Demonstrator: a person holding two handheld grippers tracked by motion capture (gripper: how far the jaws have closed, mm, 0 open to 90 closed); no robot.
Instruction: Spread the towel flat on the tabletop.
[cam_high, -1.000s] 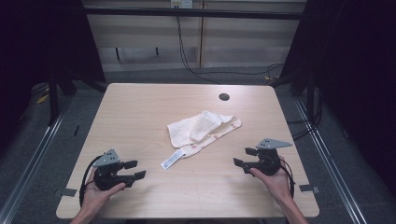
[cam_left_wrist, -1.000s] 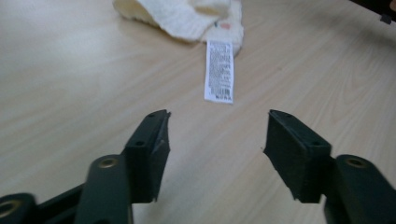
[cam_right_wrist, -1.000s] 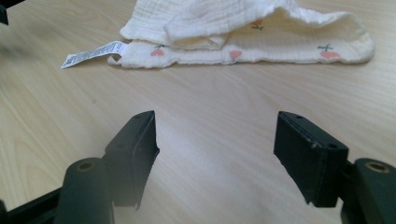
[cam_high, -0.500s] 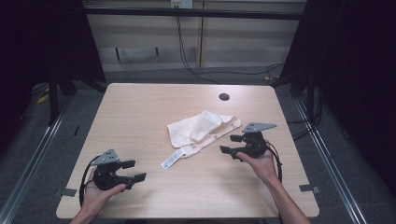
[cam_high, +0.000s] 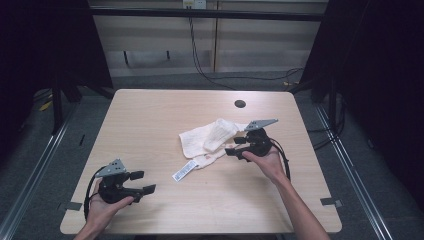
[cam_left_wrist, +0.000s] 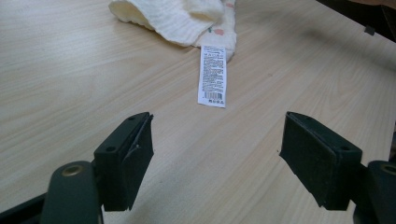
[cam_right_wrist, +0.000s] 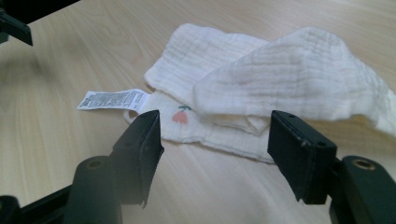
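Crinkly cream cloth (cam_high: 207, 139) w/ white label (cam_high: 184, 170) lay mid pale wood bench (cam_high: 150, 115). Right gripper (cam_high: 231, 146) gaped at its edge; left gripper (cam_high: 142, 182) spread wide, near front-left corner.

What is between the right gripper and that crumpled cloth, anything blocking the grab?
Nothing visible. The right gripper is open right at the near edge of the cream cloth, with bare table between its jaws. The white label lies off to one side.
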